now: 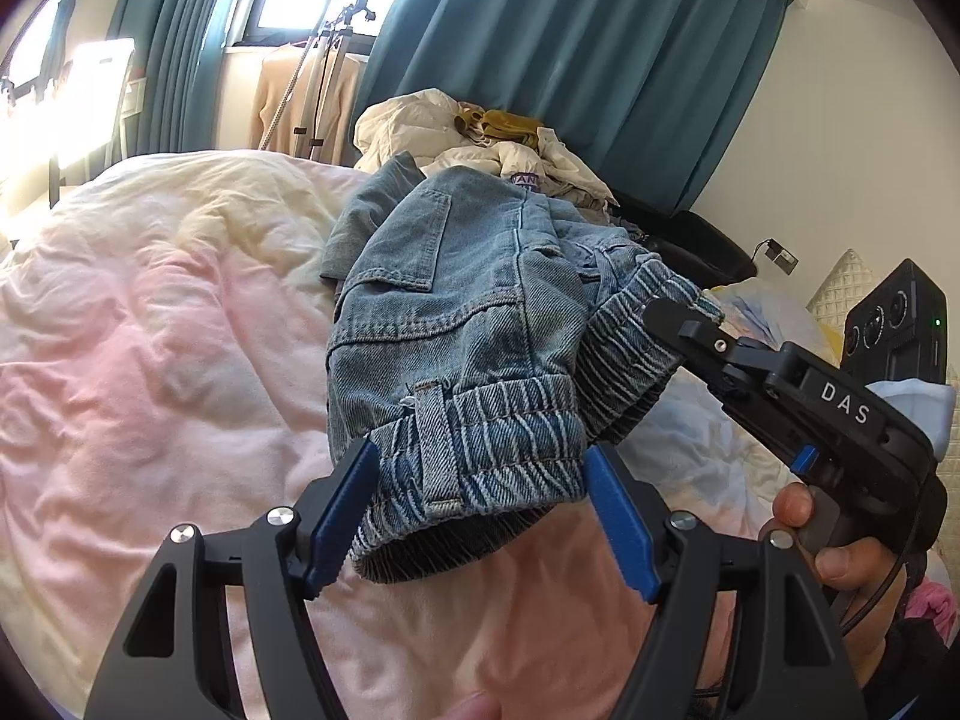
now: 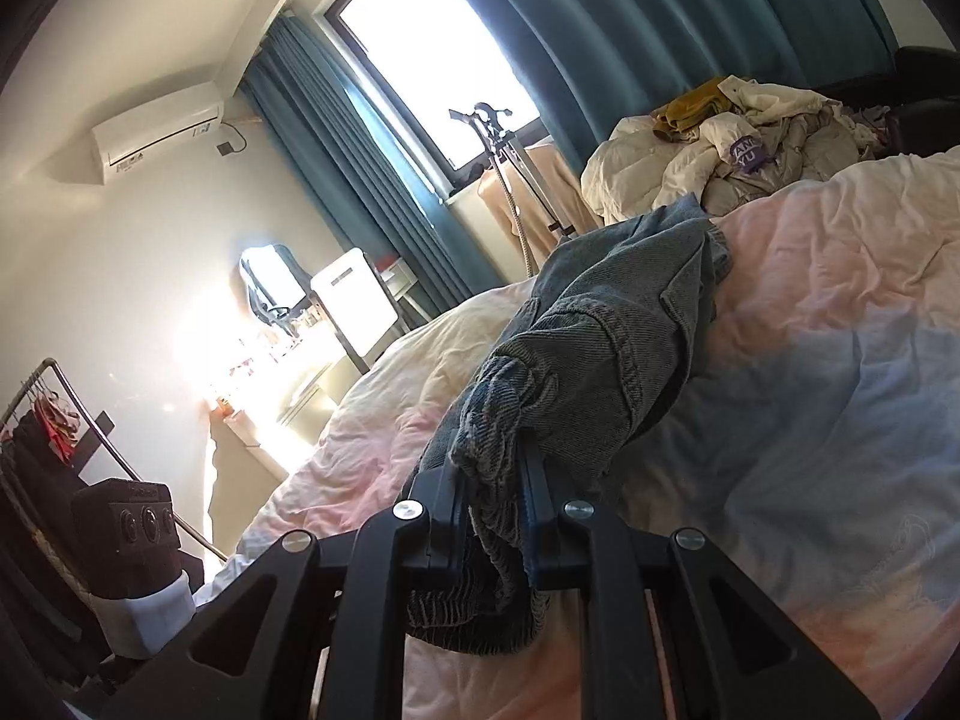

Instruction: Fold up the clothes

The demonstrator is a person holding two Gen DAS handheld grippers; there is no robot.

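Light blue denim jeans with an elastic striped waistband hang bunched above the bed. My left gripper is open wide; a stretch of waistband with a belt loop lies between its blue pads, which do not pinch it. My right gripper comes in from the right, held by a hand, and is shut on the waistband's far side. In the right wrist view the right gripper clamps a gathered fold of the jeans, which drape away over the bed.
A crumpled pink, cream and pale blue duvet covers the bed. A pile of cream and mustard clothes lies at the far end, by teal curtains. A garment steamer pole stands near the window. A clothes rack stands at the left.
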